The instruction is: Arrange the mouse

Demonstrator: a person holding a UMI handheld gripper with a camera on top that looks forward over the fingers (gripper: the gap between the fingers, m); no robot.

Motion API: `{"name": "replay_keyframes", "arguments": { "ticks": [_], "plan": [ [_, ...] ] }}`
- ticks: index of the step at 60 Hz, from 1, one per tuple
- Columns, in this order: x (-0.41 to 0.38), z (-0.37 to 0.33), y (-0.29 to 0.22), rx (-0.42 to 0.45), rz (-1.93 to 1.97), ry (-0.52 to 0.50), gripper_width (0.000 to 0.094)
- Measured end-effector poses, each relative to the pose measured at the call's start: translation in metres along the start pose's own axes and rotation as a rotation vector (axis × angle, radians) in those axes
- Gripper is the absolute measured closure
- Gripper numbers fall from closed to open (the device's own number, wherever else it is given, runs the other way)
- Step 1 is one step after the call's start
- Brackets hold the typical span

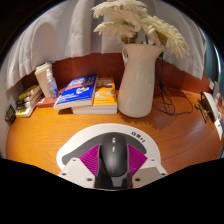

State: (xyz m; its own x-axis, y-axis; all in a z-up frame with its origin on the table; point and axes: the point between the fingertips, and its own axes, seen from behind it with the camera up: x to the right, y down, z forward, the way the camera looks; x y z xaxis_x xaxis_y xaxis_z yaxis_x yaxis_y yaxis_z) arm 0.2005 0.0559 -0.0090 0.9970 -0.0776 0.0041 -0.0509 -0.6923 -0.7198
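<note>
A dark grey computer mouse point(117, 157) sits between my gripper's point(116, 162) two white fingers, with the magenta pads point(94, 160) pressed against both of its sides. The gripper is shut on the mouse and holds it over the wooden desk point(50, 135). The front of the mouse points away from me toward the vase. The underside of the mouse is hidden, so I cannot tell whether it touches the desk.
A white vase point(138, 80) with cream dried flowers stands just beyond the fingers. A stack of blue and yellow books point(84, 95) lies to its left. More books point(45, 78) lean further left. A cable point(170, 100) trails at the right.
</note>
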Motion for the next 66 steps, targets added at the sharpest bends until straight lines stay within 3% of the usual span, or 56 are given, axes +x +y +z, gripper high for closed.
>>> {"name": "replay_keyframes", "arguments": {
  "ticks": [8, 19, 22, 26, 30, 49, 66],
  "plan": [
    [-0.001, 0.000, 0.002, 0.003, 0.028, -0.024, 0.0545],
    [0.000, 0.001, 0.003, -0.016, 0.004, -0.009, 0.0450],
    [0.005, 0.000, 0.003, -0.026, -0.008, 0.013, 0.0355],
    [0.007, -0.007, 0.003, -0.038, -0.034, 0.030, 0.0163],
    [-0.001, -0.020, -0.006, -0.007, -0.017, 0.006, 0.0097],
    [-0.047, -0.156, -0.041, 0.207, 0.056, -0.008, 0.0107],
    [-0.113, -0.234, -0.014, 0.335, 0.049, -0.061, 0.0110]
  ]
}}
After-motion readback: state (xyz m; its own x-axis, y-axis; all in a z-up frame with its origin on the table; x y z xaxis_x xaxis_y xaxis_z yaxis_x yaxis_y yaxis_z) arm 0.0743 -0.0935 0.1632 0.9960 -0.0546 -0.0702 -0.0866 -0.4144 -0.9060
